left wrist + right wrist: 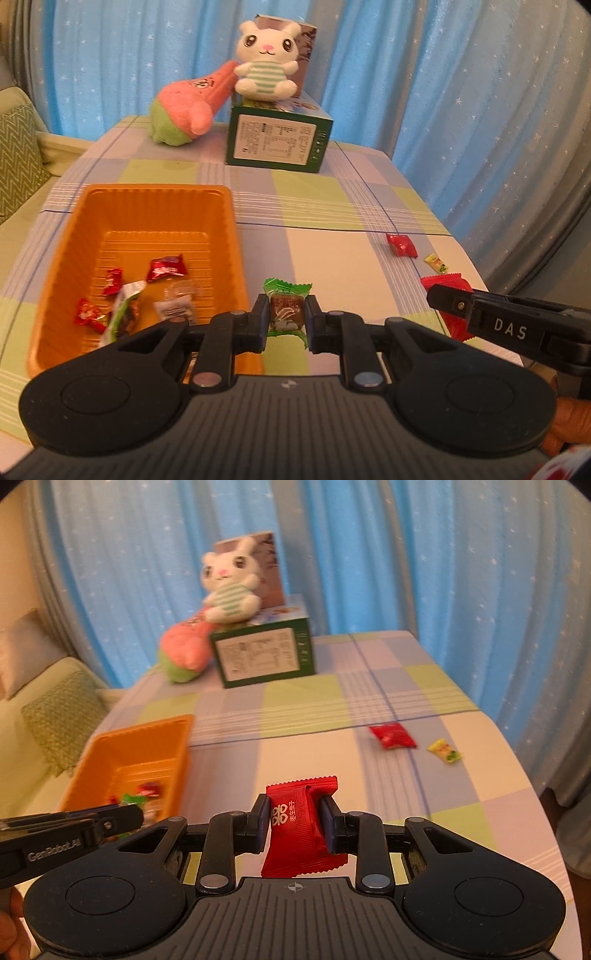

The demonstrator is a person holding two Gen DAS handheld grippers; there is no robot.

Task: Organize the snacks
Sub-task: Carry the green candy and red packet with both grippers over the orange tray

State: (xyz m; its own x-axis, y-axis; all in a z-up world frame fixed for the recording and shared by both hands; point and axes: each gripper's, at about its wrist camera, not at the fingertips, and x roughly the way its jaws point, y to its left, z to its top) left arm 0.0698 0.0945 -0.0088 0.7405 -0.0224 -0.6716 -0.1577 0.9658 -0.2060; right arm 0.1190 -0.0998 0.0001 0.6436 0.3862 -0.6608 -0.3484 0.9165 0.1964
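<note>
Both grippers loaded over the checked tablecloth (332,206). Nearest to me, my left gripper (286,317) has its fingers clamped on a green-wrapped snack (287,304), pinched by its middle with crimped ends sticking out above and below. My right gripper (293,823) is closed on a red packet (295,819), squeezed so the foil buckles and its lower half hangs loose below the pads.

At ten o'clock from the left gripper sits the orange tray (66,258), already holding several wrapped sweets. From the right wrist view the orange tray lies at about ten o'clock too, partly behind the other gripper. Out at two o'clock, a small red candy (393,735) and a yellow candy (445,751) lie apart on the cloth, not yet collected.

Farthest off, at twelve o'clock, a plush rabbit (266,61) sits on a green box (277,142), with a pink plush (188,107) leaning beside it.

My worries: the slick red foil could slide out of so narrow a pinch and fall short of the tray. Both grippers head for one tray, so they may knock together. A release near the rim could bounce a snack back onto the cloth.
</note>
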